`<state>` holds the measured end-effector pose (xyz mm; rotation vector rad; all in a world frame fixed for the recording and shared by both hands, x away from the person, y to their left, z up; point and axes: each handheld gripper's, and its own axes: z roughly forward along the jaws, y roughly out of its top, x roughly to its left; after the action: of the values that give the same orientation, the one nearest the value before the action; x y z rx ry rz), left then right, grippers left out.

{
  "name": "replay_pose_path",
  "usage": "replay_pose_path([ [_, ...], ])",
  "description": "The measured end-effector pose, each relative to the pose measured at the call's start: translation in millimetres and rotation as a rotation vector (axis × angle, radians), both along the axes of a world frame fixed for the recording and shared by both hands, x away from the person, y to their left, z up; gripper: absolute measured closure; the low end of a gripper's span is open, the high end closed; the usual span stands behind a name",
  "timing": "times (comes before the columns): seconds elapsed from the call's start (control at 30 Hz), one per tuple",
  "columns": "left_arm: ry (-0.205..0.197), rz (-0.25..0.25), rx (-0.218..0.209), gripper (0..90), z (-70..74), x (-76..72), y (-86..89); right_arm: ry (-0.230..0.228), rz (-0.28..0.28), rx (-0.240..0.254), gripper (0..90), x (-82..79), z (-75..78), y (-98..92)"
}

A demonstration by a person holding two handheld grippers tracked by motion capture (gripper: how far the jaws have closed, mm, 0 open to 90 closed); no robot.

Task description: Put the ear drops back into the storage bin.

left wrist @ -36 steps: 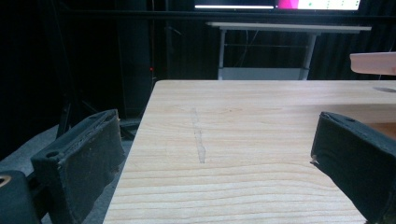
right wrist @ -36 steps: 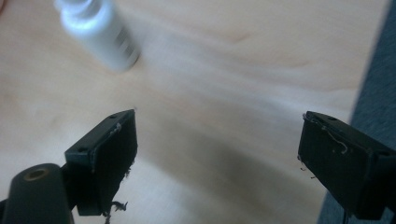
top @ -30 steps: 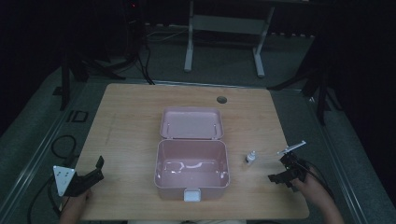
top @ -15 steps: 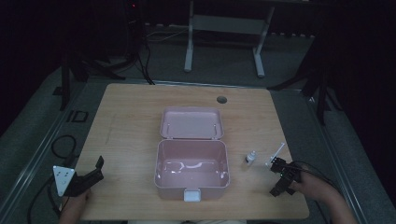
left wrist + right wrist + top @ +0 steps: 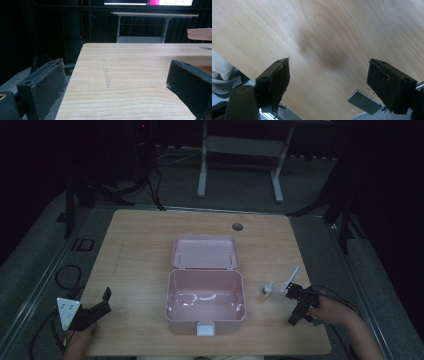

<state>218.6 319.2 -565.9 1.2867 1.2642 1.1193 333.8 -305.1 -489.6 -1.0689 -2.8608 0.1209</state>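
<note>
Two grippers in play, both empty. The left gripper (image 5: 106, 301) rests at the table (image 5: 140, 250) corner well left of the pink box (image 5: 206, 320). Its jaws are spread wide with bare wood between them in the left gripper view (image 5: 115, 82). It looks parked.

The right gripper (image 5: 298, 306) is on the box's right, near its front corner. Its jaws are wide apart and have just been closing a little. Nothing is between them in the right gripper view (image 5: 327, 82), just table top and the table's edge.

The thing to grab is the small white bottle (image 5: 268, 289). It stands on the table just right of the box's right wall, between the box and the right gripper, and it is not touched. The box is open and looks empty, with its lid (image 5: 205, 251) lying flat behind it.

Step, as I read it: the approach for a pick, no grasp yet. The right jaws seem aimed at the table's near edge, not at the bottle.

Next move calls for:
- turning the right jaws toward the bottle
- coming in low from the side away from the box
- putting a pad on each side of the bottle, then closing gently, since it looks small, light and easy to tip
- lifting it over the box's right wall, probably, and releasing inside

The left gripper is not needed unless the box slides.
</note>
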Motion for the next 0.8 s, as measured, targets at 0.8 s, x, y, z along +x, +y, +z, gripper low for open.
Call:
replay_pose_path([
  [0.8, 0.001, -0.003, 0.000, 2.3, 0.0, 0.1, 0.0, -0.010, 0.003, 0.046, 19.6, 55.7, -0.4, 47.2],
])
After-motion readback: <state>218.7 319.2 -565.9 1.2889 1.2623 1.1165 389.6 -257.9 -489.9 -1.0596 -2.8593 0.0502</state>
